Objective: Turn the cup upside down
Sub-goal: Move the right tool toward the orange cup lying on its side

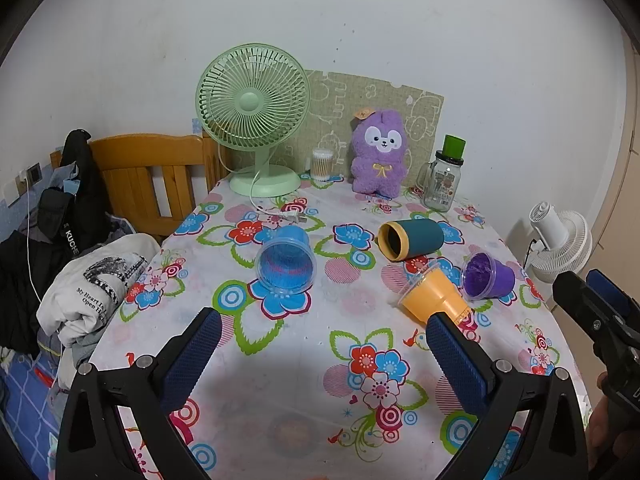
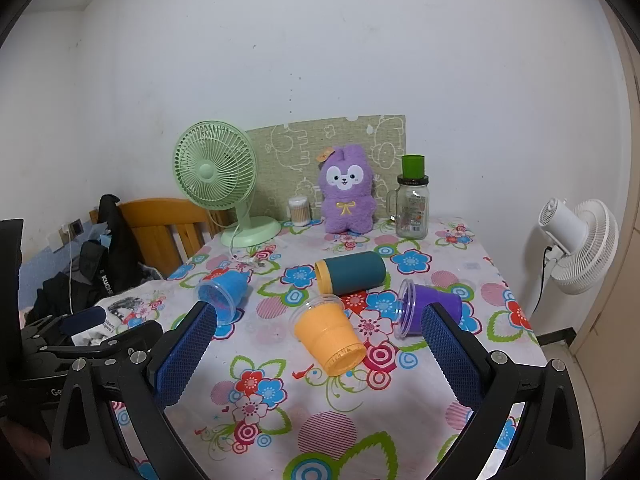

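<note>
Several cups lie on their sides on the flowered tablecloth (image 1: pixel 304 344). A blue cup (image 1: pixel 286 260) lies left of centre, a teal cup with a yellow rim (image 1: pixel 412 239) behind, an orange cup (image 1: pixel 434 298) and a purple cup (image 1: pixel 488 276) to the right. They also show in the right wrist view: blue cup (image 2: pixel 222 292), teal cup (image 2: pixel 352 273), orange cup (image 2: pixel 328 334), purple cup (image 2: pixel 428 308). My left gripper (image 1: pixel 324 334) is open and empty, short of the cups. My right gripper (image 2: pixel 316 330) is open and empty, its fingers either side of the orange cup but nearer the camera.
At the table's back stand a green fan (image 1: pixel 256 120), a cotton swab jar (image 1: pixel 322 164), a purple plush toy (image 1: pixel 378 152) and a glass jar with a green lid (image 1: pixel 442 178). A wooden chair (image 1: pixel 152 176) and clothes (image 1: pixel 92 280) are left; a white fan (image 1: pixel 560 240) is right.
</note>
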Demonstrator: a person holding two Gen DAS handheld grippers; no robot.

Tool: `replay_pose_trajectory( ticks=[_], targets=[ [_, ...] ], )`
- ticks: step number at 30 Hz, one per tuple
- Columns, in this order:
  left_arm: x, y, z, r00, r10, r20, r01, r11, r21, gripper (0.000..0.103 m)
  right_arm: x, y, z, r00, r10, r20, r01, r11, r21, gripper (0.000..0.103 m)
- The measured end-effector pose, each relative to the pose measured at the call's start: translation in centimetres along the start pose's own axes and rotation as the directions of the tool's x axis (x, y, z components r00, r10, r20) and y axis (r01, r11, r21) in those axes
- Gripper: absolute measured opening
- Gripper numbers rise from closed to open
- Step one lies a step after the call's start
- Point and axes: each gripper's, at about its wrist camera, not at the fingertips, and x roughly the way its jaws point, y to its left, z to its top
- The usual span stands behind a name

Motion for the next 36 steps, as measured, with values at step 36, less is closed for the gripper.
replay_pose_trajectory(
  ticks=[36],
  targets=[
    [1.3, 0.3, -0.4, 0.999, 0.003, -0.032, -0.004, 1.000, -0.015, 0.103, 2.4, -0.8, -0.4, 0.998, 0.017, -0.054, -0.017, 1.000, 0.000, 0.103]
  ],
)
